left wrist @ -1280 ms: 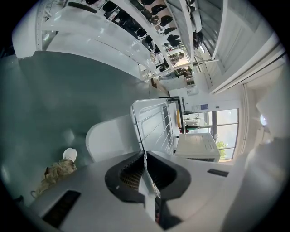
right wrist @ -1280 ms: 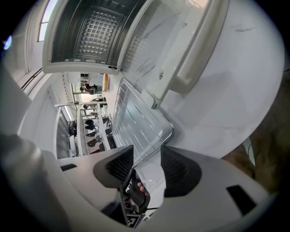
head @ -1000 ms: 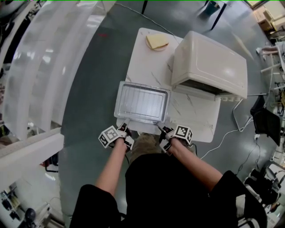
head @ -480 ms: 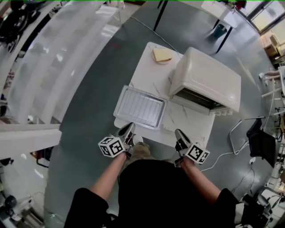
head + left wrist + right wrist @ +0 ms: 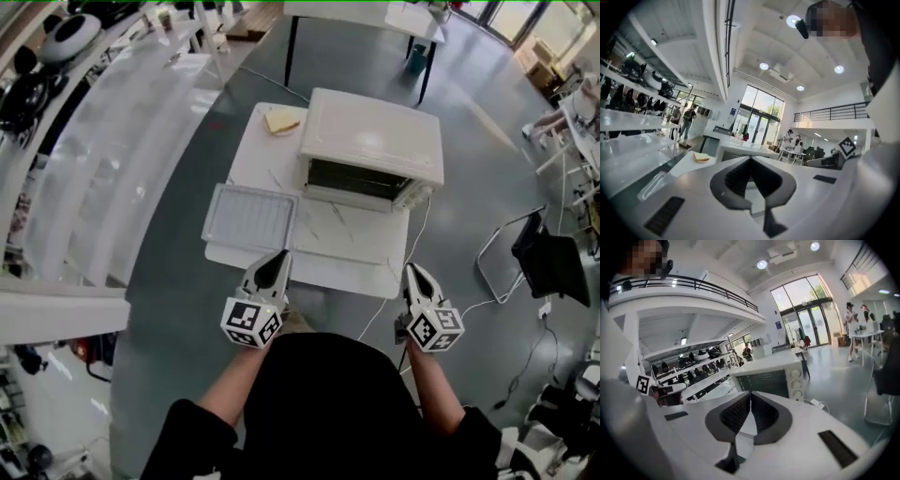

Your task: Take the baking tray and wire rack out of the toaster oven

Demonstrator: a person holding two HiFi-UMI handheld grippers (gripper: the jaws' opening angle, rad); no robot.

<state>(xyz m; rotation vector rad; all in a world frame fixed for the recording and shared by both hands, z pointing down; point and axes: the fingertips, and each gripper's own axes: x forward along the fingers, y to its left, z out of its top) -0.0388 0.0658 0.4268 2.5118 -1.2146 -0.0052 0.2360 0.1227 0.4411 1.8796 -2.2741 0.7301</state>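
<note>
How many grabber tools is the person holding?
2. The left gripper is at the table's front edge, near the baking tray; the right gripper is beyond the table's front right corner.

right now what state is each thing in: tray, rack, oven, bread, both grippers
baking tray: out of the oven, flat on the table
wire rack: apparently lying in the tray
toaster oven: upright on the table, door open or shut unclear
bread slice: lying at the table's far corner
left gripper: shut, empty
right gripper: jaws have just closed, empty
</note>
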